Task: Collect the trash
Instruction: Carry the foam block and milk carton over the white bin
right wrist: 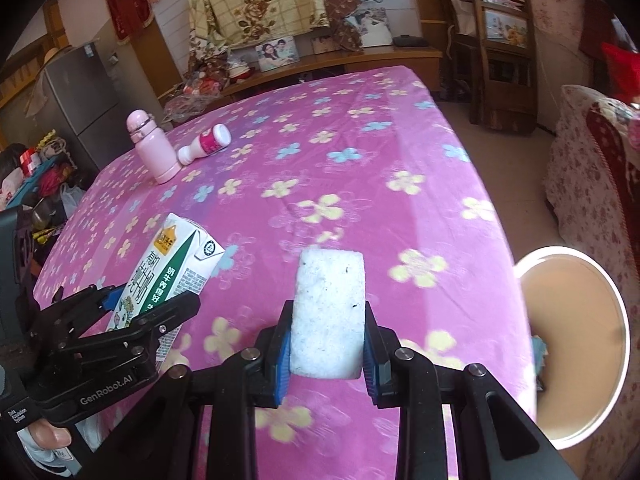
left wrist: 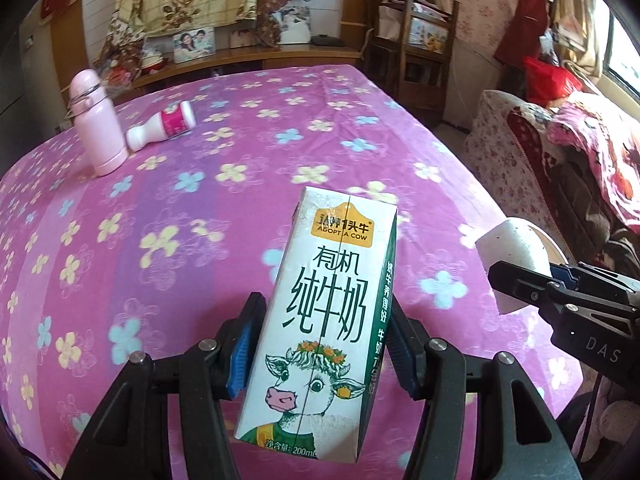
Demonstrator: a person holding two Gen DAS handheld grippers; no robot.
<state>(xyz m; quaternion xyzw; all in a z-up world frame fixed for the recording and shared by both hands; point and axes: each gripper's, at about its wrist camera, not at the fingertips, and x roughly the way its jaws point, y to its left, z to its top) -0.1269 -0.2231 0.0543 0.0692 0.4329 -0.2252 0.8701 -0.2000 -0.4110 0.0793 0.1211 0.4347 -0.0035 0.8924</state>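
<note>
- My left claw is clamped on a milk carton, blue pads pressed to both its sides, holding it up over the bed.
- My right claw grips a white foam block between its pads, also above the pink flowered cover.
- To my right, just off the bed's edge, sits a round bin with a white rim.
- Far across the bed, a pink flask stands upright, and a small white bottle lies on its side touching it.
</note>
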